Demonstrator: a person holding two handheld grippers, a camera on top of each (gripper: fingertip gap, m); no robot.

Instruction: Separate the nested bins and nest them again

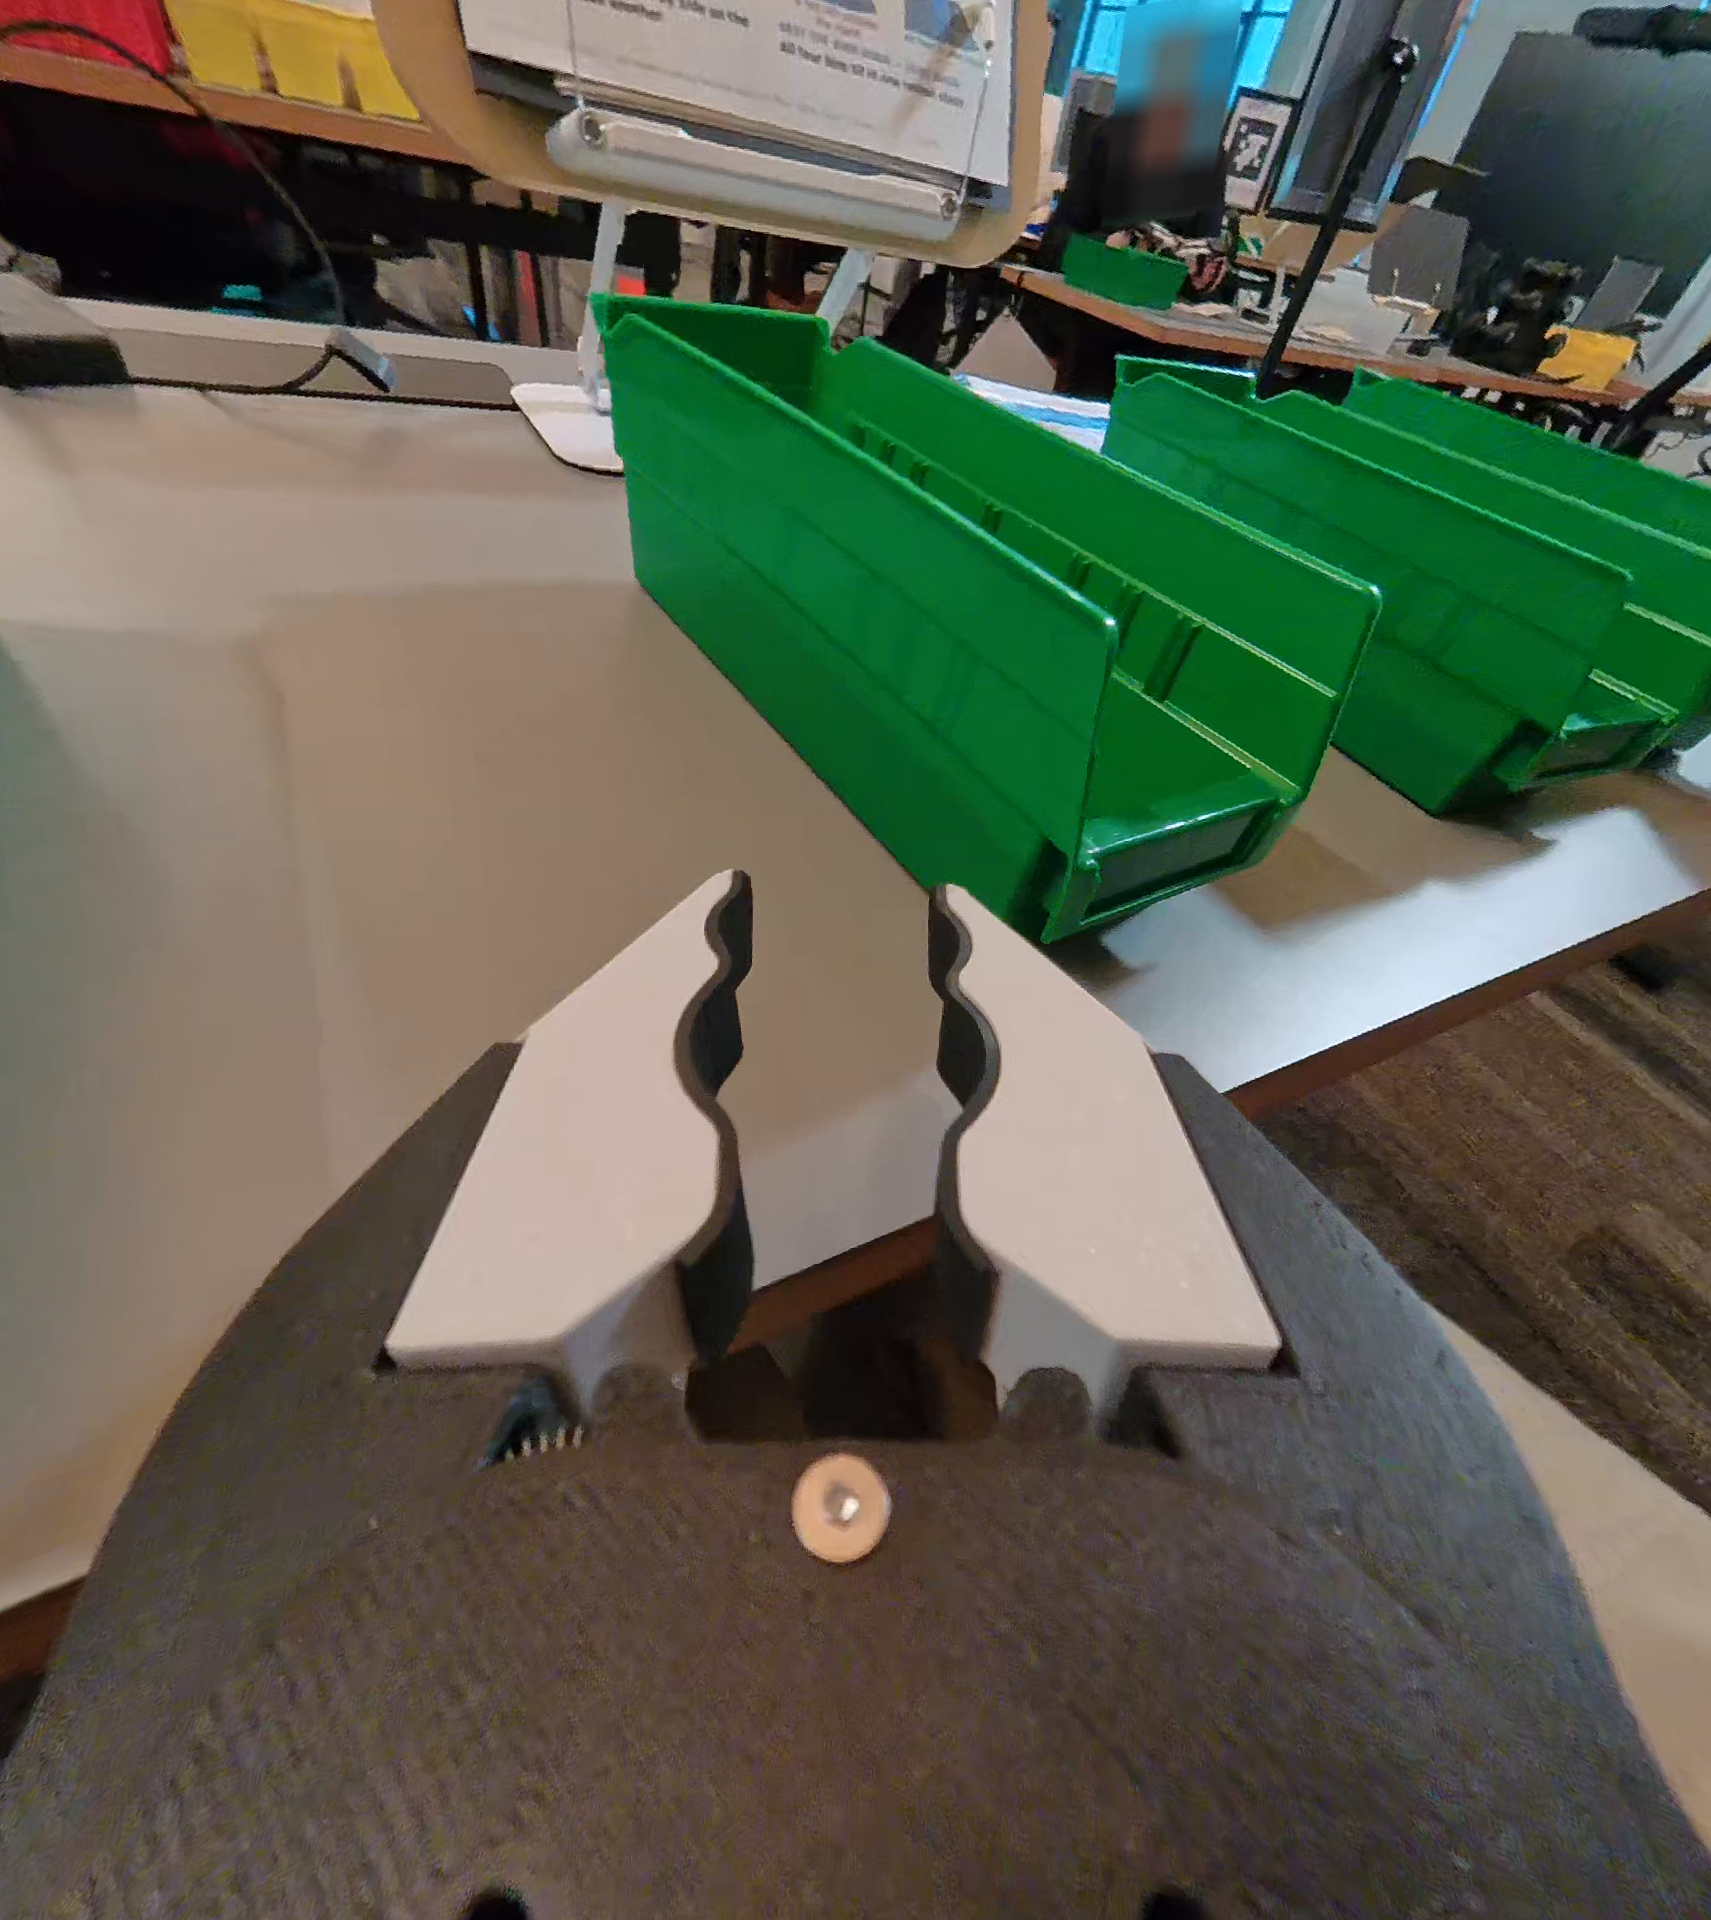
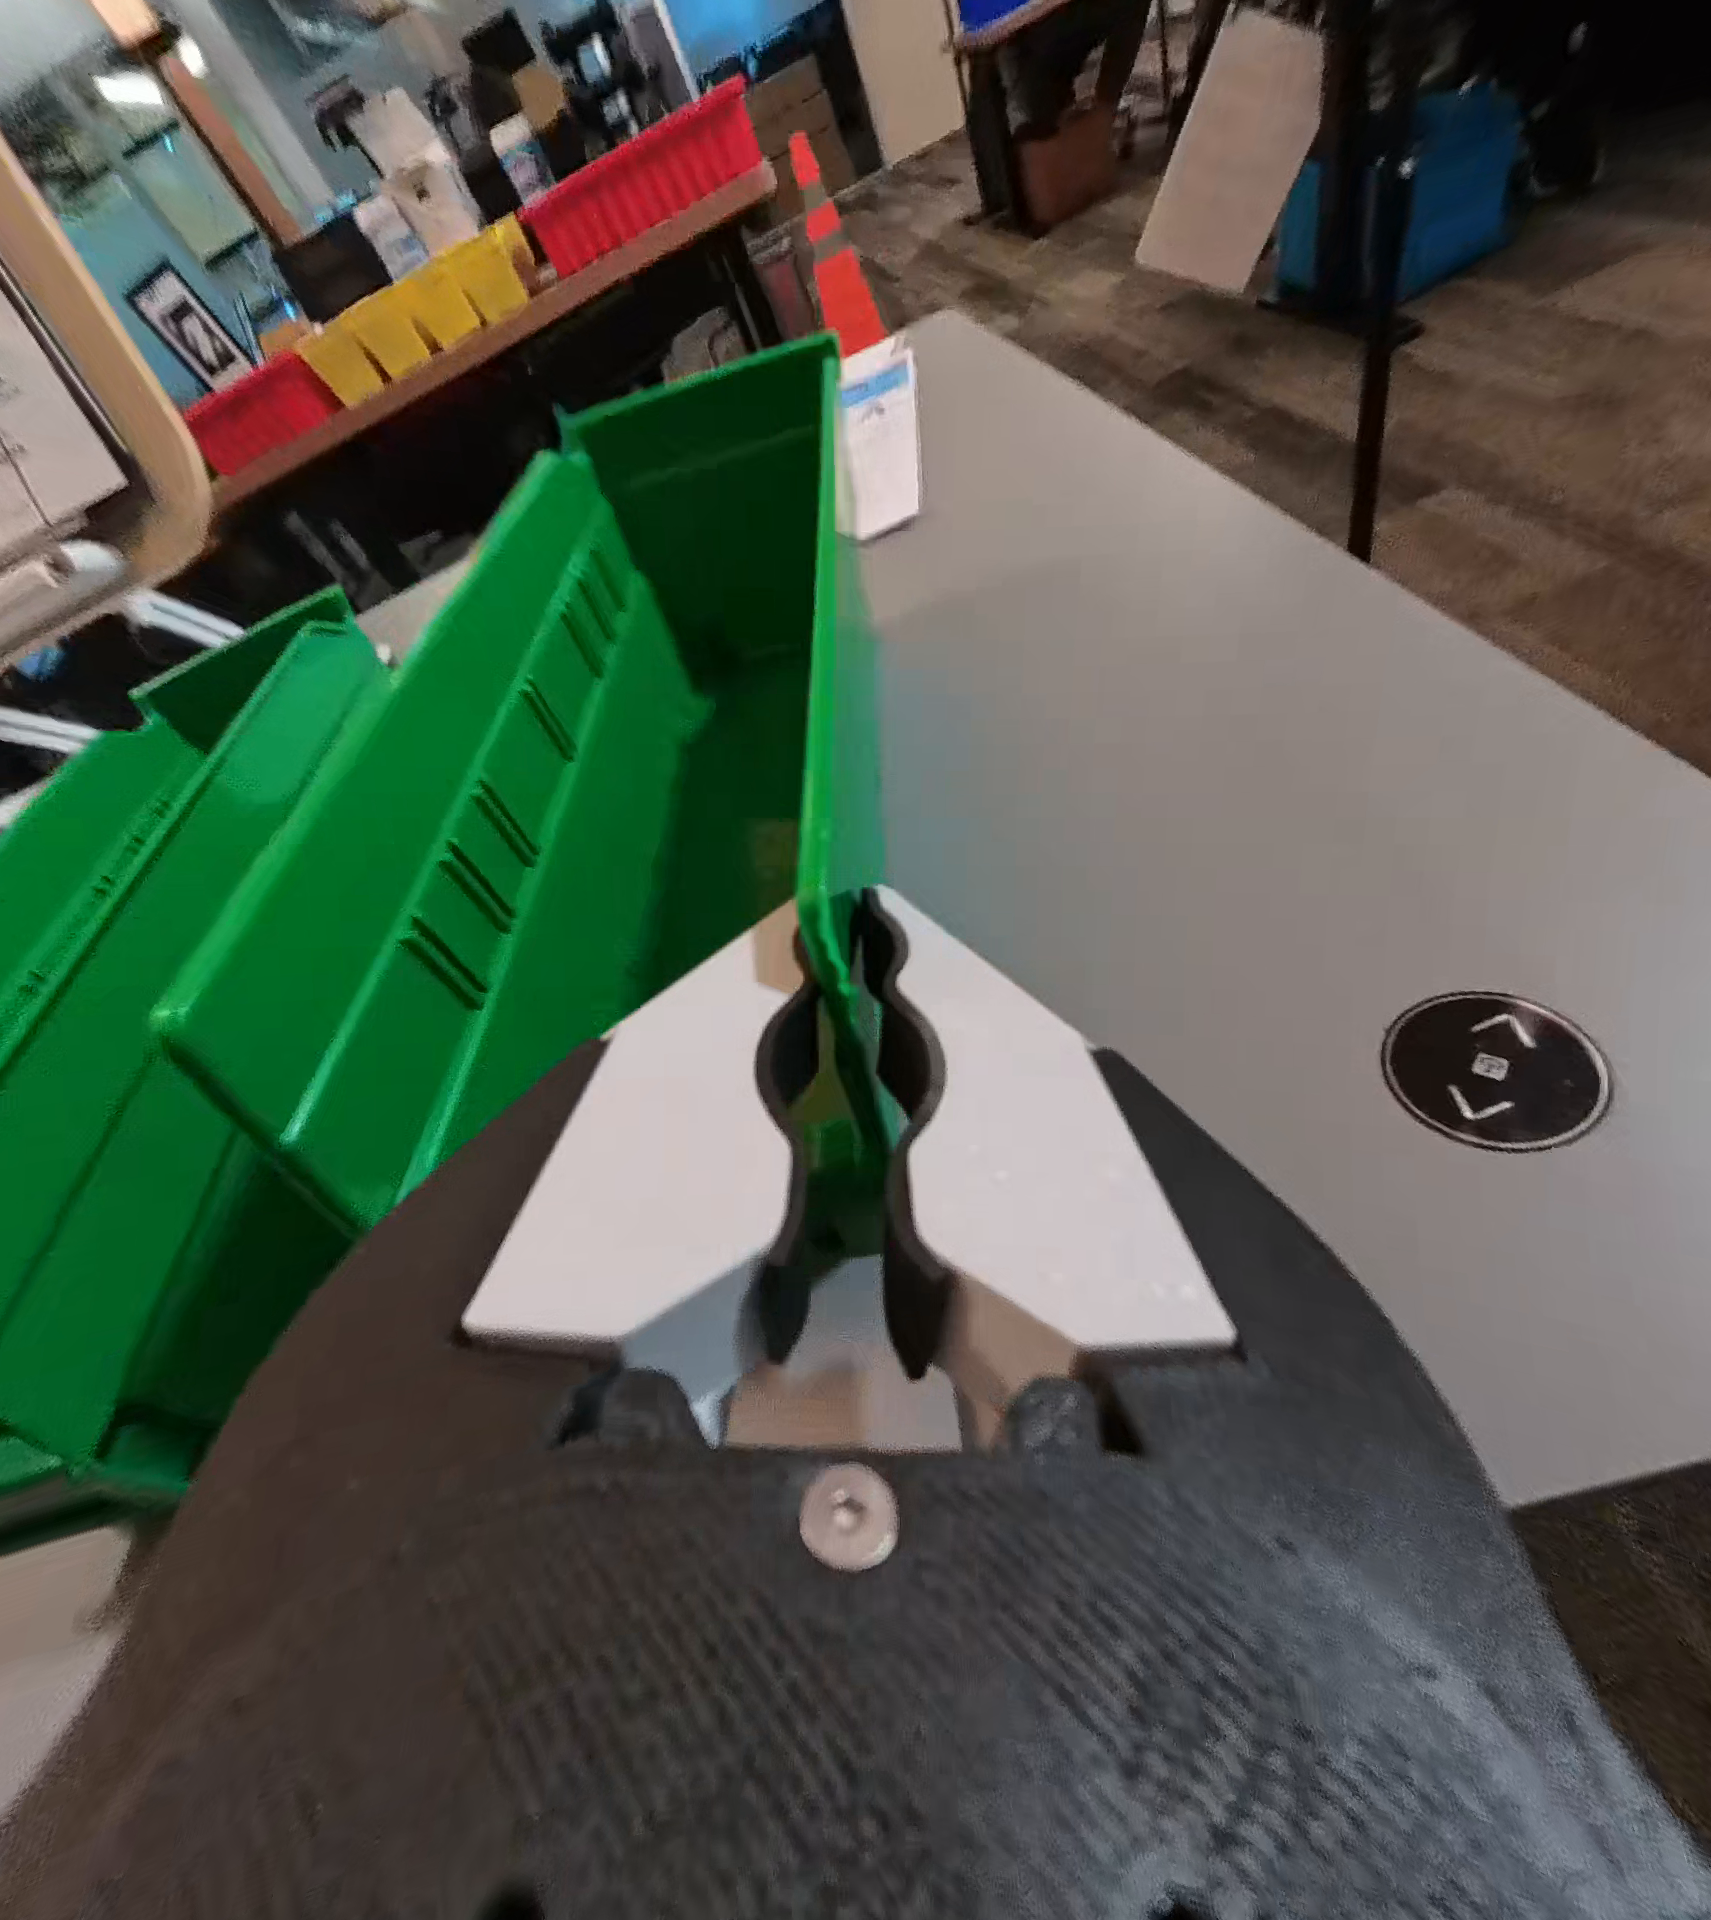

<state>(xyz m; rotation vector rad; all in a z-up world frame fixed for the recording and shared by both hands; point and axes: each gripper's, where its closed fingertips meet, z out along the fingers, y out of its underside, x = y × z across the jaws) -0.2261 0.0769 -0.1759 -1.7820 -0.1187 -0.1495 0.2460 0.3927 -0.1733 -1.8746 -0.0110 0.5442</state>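
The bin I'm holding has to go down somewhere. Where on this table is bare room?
The held bin, in the right tongs, has bare table to its right, out to the black round inset. More bare top lies before the open left tongs, left of the nearest bin. Between the bins it is crowded.

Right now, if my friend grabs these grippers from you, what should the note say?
Left hand-held gripper: open, holds nothing, hovering over the grey table short of the near green bin.
Right hand-held gripper: shut on the side wall of the right-hand green bin, which looks tilted.
Bins: the left wrist view shows the near bin standing alone and a farther group beside it; I cannot tell whether those are nested.
Done: at least one bin stands apart.
Left: finish separating if needed, then nest them all again.
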